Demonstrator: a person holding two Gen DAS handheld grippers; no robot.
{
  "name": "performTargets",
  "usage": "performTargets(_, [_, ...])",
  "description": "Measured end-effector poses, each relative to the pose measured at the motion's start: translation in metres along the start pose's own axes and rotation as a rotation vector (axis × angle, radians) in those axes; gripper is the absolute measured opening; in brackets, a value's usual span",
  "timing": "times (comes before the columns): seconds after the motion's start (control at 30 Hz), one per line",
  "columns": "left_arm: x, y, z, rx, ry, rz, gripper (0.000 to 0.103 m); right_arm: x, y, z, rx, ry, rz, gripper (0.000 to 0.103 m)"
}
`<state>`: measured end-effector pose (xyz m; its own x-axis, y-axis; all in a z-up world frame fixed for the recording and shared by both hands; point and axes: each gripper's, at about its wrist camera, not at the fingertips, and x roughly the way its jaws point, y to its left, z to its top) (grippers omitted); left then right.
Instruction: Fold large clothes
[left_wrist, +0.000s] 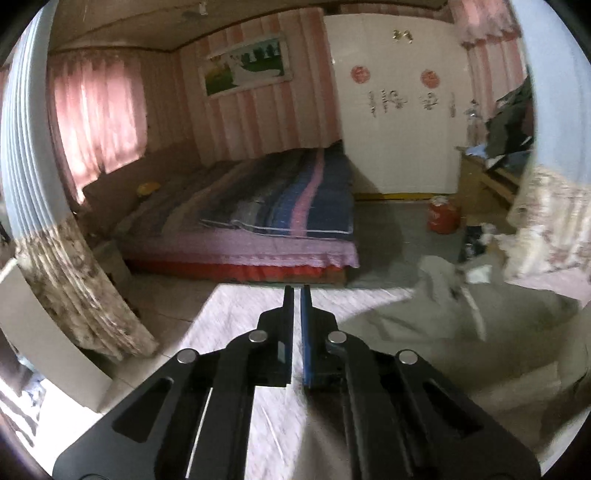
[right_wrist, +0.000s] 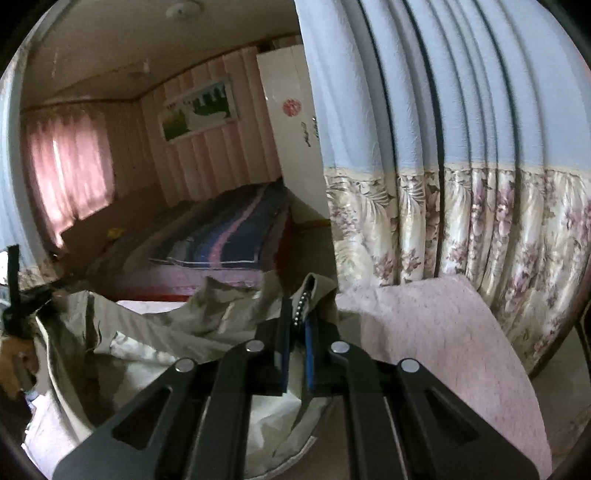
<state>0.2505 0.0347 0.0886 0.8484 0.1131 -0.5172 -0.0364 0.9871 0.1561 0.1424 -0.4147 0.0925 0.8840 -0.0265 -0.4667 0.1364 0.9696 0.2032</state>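
Garment: a khaki-grey jacket (right_wrist: 177, 328) with a pale lining, rumpled on the pink bedspread (right_wrist: 436, 332); one edge bearing a row of dark snaps is lifted off it.
Garment, left wrist view: the same cloth (left_wrist: 436, 325) lies spread on the pink bedspread (left_wrist: 236, 321), to the right of the left gripper and apart from its tips (blurred there).
Right gripper (right_wrist: 297, 314): jaws pressed together on the jacket's snap edge — the cloth rises between the black and blue fingers.
Left gripper (left_wrist: 296, 291): fingers together, only a thin slit between them, nothing in it; it hangs above the bedspread.
Curtain (right_wrist: 461, 155): blue above, floral below, just behind the bedspread's right side.
Far bed (left_wrist: 280, 206): beyond the bedspread, across a strip of floor, with a striped blue-and-pink blanket.
Red container (left_wrist: 441, 218): on the floor beyond the bedspread — right of the far bed.
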Motion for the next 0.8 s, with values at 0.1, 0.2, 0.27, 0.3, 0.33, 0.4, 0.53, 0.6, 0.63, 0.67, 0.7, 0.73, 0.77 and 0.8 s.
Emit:
performTargets(0.1, [0.045,-0.007,0.008,0.007,0.046,0.021,0.000,0.047,-0.006,0.013,0.000,0.029,-0.040,0.005])
performTargets(0.2, [0.085,-0.016,0.007,0.018,0.100,0.031,0.000,0.100,-0.020,0.020,0.027,0.090,-0.094,0.006])
performTargets(0.27, [0.106,-0.020,0.001,0.024,0.135,0.036,0.000,0.141,-0.029,0.017,0.032,0.191,-0.107,0.007])
performTargets(0.3, [0.112,-0.020,-0.003,0.022,0.148,0.031,0.000,0.156,-0.031,0.013,0.027,0.239,-0.111,0.010])
performTargets(0.33, [0.116,-0.020,-0.006,0.022,0.159,0.025,0.002,0.170,-0.033,0.008,0.014,0.287,-0.123,0.017])
performTargets(0.4, [0.121,-0.019,-0.016,0.030,0.190,-0.007,0.016,0.179,-0.036,-0.002,-0.008,0.329,-0.131,0.034])
performTargets(0.53, [0.106,-0.022,-0.034,0.049,0.170,-0.074,0.098,0.137,-0.042,-0.007,-0.022,0.240,-0.132,0.086])
performTargets(0.6, [0.097,-0.032,-0.039,0.085,0.159,-0.104,0.100,0.114,-0.046,-0.009,-0.029,0.208,-0.122,0.087])
performTargets(0.63, [0.095,-0.042,-0.043,0.118,0.158,-0.107,0.100,0.104,-0.049,-0.010,-0.025,0.199,-0.115,0.087])
performTargets(0.67, [0.095,-0.048,-0.045,0.141,0.159,-0.104,0.100,0.096,-0.050,-0.012,-0.025,0.204,-0.099,0.087])
performTargets(0.7, [0.097,-0.059,-0.049,0.176,0.172,-0.103,0.100,0.088,-0.051,-0.015,-0.028,0.207,-0.090,0.087])
performTargets(0.73, [0.099,-0.066,-0.051,0.191,0.180,-0.102,0.100,0.085,-0.052,-0.018,-0.031,0.213,-0.086,0.087])
performTargets(0.77, [0.102,-0.074,-0.056,0.206,0.196,-0.110,0.100,0.083,-0.053,-0.022,-0.037,0.229,-0.081,0.087])
performTargets(0.8, [0.105,-0.084,-0.061,0.232,0.214,-0.124,0.100,0.083,-0.053,-0.025,-0.042,0.238,-0.083,0.087])
